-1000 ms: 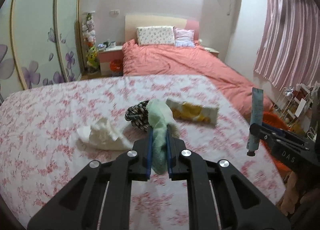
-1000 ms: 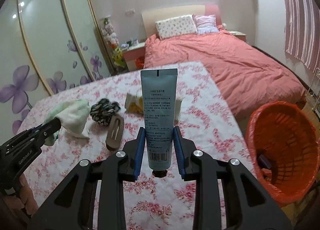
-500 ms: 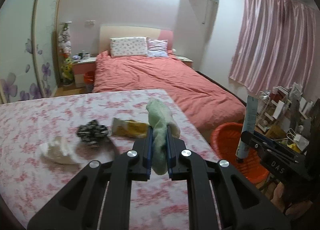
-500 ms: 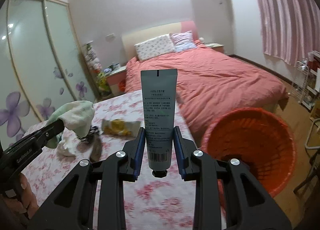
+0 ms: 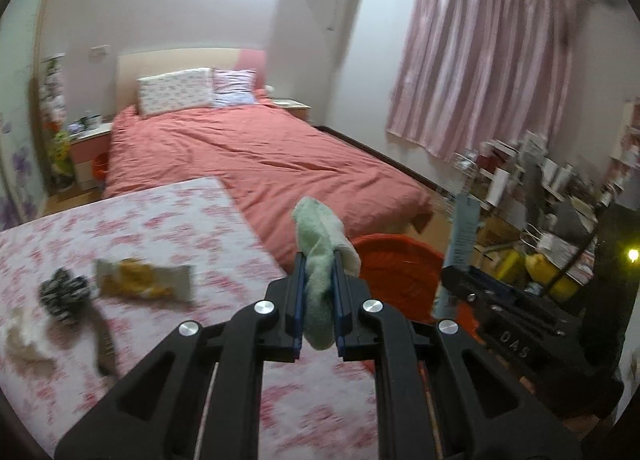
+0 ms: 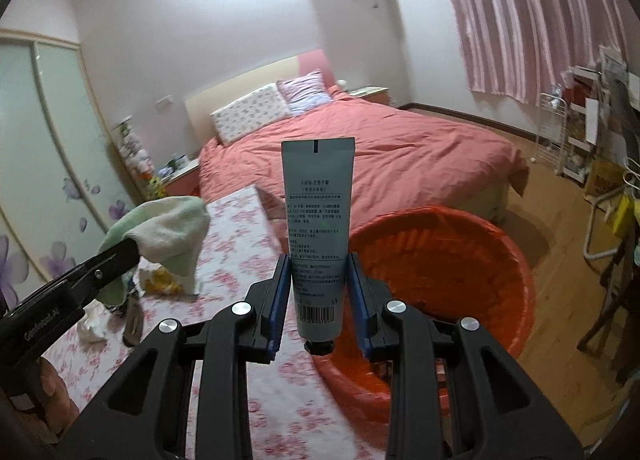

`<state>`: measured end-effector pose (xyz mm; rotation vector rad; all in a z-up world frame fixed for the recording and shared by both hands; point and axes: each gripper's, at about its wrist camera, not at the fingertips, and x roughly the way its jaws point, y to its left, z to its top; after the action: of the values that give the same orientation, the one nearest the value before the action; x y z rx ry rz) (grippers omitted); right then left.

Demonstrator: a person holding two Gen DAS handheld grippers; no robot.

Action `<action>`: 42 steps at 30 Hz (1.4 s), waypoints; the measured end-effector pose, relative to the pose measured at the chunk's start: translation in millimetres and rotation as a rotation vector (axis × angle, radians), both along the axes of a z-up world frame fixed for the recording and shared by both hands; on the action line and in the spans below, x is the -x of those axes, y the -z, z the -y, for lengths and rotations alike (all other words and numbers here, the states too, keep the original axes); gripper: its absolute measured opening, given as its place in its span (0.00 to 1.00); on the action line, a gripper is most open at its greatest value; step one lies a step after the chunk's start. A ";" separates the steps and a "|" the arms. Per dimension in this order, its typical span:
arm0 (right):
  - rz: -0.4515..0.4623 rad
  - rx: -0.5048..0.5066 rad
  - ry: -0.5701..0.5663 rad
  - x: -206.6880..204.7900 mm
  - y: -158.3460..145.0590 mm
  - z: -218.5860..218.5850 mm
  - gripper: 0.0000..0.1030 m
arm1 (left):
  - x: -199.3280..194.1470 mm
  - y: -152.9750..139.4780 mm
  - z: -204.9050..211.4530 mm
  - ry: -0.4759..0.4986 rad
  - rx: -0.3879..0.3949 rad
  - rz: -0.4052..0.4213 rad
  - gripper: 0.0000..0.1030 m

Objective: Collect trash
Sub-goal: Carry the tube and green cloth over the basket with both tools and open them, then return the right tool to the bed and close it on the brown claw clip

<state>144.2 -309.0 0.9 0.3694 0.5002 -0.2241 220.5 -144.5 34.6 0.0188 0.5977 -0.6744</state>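
Observation:
My left gripper (image 5: pixel 319 292) is shut on a pale green cloth (image 5: pixel 320 260) and holds it above the flowered table's right edge; the cloth also shows in the right wrist view (image 6: pixel 168 232). My right gripper (image 6: pixel 319 292) is shut on a grey-blue tube (image 6: pixel 318 227), upright with its cap down, just left of the orange basket (image 6: pixel 460 276). The basket (image 5: pixel 396 272) stands on the floor beside the table. A yellow snack wrapper (image 5: pixel 140 280), a black-and-white scrunchie (image 5: pixel 64 296) and a white crumpled tissue (image 5: pixel 20 340) lie on the table.
The table has a pink flowered cover (image 5: pixel 140 227). A bed with a coral duvet (image 5: pixel 256 151) stands behind it. A cluttered rack and shelves (image 5: pixel 540 195) stand at the right under a pink curtain (image 5: pixel 480 71). A dark flat object (image 5: pixel 102 336) lies near the scrunchie.
Both grippers have swung right with their loads, away from the table's middle and towards the orange basket. The basket now looms larger in both views.

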 end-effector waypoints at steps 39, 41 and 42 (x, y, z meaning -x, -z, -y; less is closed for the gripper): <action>-0.076 -0.124 0.171 -10.6 32.4 49.3 0.52 | -66.6 82.8 91.7 0.179 -0.126 -0.130 0.43; -0.064 -0.114 0.147 -9.3 23.2 38.0 0.52 | -62.1 73.5 72.6 0.142 -0.124 -0.114 0.45; -0.060 -0.108 0.134 -9.5 19.7 30.9 0.53 | -60.7 70.0 65.2 0.127 -0.125 -0.106 0.46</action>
<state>153.7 -339.9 -18.8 0.5032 0.5487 -0.3392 281.3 -209.7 -35.4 0.1391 0.7452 -0.7637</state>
